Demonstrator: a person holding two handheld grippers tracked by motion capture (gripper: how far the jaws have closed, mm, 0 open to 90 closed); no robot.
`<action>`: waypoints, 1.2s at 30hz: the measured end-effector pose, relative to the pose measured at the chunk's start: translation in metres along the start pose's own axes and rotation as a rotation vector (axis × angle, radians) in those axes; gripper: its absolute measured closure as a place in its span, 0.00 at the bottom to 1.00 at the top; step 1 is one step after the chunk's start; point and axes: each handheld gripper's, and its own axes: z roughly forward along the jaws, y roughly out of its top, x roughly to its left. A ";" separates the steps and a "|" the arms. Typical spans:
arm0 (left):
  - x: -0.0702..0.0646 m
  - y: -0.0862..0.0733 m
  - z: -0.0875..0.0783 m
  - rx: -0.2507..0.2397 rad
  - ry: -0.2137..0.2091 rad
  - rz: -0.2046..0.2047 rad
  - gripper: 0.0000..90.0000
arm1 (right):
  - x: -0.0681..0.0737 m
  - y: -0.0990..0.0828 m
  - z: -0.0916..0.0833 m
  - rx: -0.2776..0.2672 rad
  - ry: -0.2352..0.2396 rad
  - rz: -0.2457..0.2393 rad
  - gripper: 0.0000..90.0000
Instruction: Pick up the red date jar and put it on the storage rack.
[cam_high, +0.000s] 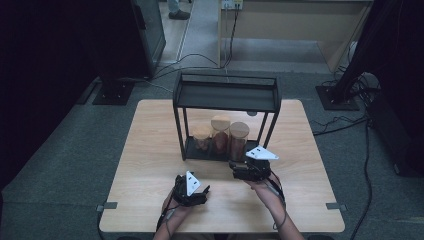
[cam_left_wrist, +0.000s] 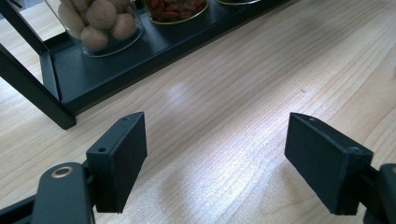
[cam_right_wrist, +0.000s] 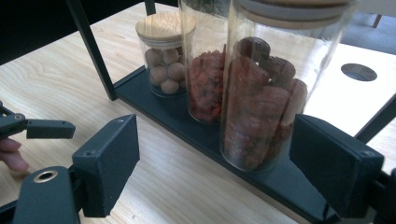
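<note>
We look along our right gripper (cam_right_wrist: 215, 172), jaws apart with nothing pressed between them, toward three glass jars on a black tray (cam_right_wrist: 187, 123). The nearest jar (cam_right_wrist: 266, 93) holds large reddish-brown pieces, the middle jar (cam_right_wrist: 205, 70) small red berries, the far jar (cam_right_wrist: 163, 56) round pale nuts. Our left gripper (cam_right_wrist: 37, 128) shows at the left edge.

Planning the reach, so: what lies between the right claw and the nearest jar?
Nothing but bare table and the rack's tray edge; the right claw faces the date jar in the right gripper view.
</note>
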 end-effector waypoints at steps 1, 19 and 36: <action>0.000 0.000 0.000 0.001 0.000 0.001 0.23 | -0.001 -0.001 -0.001 0.002 0.003 -0.002 0.18; -0.002 0.003 0.002 0.019 0.005 0.008 0.23 | -0.014 -0.016 -0.012 -0.006 0.052 -0.052 0.18; -0.002 0.004 0.003 0.023 0.005 0.006 0.23 | -0.016 -0.031 -0.016 -0.013 0.092 -0.094 0.18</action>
